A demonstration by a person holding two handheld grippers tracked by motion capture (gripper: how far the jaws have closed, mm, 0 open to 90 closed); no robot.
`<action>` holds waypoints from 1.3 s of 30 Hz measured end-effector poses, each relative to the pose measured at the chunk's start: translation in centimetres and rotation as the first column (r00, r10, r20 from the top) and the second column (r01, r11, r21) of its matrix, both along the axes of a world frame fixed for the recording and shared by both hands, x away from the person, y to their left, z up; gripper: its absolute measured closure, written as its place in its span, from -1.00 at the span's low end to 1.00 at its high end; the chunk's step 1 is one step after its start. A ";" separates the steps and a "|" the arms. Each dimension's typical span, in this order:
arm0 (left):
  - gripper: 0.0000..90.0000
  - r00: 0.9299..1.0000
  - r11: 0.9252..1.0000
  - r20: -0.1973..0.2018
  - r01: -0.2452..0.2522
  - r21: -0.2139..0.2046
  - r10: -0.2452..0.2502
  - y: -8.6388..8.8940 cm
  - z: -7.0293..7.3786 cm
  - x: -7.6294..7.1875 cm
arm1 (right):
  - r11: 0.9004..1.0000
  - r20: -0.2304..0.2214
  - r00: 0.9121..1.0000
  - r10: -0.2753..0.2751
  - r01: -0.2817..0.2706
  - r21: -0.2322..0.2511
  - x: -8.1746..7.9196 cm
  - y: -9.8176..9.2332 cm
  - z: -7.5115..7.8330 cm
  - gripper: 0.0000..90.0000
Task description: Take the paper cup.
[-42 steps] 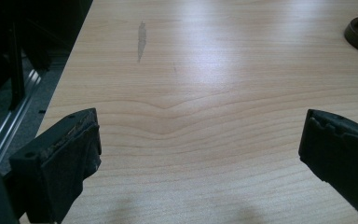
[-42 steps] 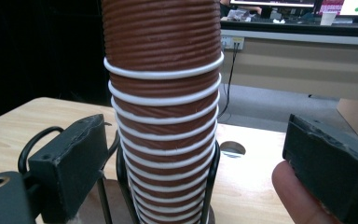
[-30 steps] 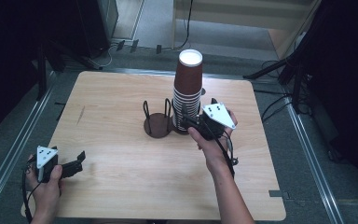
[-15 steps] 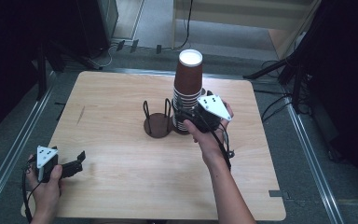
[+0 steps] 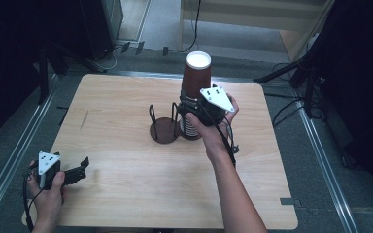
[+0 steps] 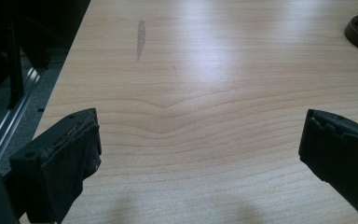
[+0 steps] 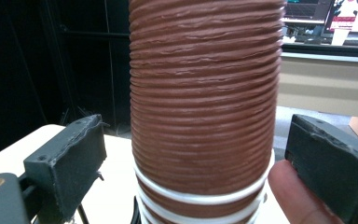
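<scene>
The left hand [image 5: 48, 196] rests near the desk's [image 5: 126, 194] front left corner, its forearm coming in over the front edge. It holds the left gripper [image 5: 77, 171] low over the surface, pointing toward the right, grey three-cornered plate on top and cable looping behind the wrist. In the left gripper view its jaws stand wide apart with bare wood between them.

The right forearm stretches from the front edge toward the middle of the desk, slightly toward the far side. The right hand [image 5: 213, 131] holds the right gripper [image 5: 187, 108] raised, pointing toward the far left. In the right gripper view its jaws are spread, and a fingertip [image 7: 293, 193] shows beside the right-hand jaw.
</scene>
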State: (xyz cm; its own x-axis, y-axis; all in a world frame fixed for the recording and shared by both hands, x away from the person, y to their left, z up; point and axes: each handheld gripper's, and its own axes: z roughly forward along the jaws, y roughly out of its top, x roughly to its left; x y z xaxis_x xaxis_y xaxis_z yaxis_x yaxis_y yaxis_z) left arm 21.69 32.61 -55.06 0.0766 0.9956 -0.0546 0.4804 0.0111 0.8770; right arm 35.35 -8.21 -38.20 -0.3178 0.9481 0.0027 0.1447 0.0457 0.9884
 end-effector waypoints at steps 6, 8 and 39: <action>-1.00 1.000 1.000 -0.003 0.000 -0.002 0.000 0.0 0.0 0.0 | 1.000 0.005 1.000 -0.029 0.029 -0.010 1.0 0.2 -0.2 -0.90; -1.00 1.000 1.000 -0.004 -0.001 -0.003 0.001 0.0 0.0 0.0 | 0.999 0.002 1.000 -0.030 0.030 -0.014 1.2 0.2 -0.2 -0.89; -1.00 1.000 1.000 -0.010 -0.001 -0.014 0.001 0.2 0.0 0.1 | 0.997 -0.012 0.999 -0.047 0.046 -0.067 3.0 1.2 -0.3 -0.83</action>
State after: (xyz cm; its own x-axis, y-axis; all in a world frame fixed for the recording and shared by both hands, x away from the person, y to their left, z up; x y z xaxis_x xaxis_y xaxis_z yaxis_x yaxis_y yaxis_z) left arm 21.80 32.77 -55.08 0.0751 0.9948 -0.0690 0.4890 0.0236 0.8720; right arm 38.37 -6.98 -38.46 -0.2734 0.9602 -0.0569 0.1617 0.1042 0.9813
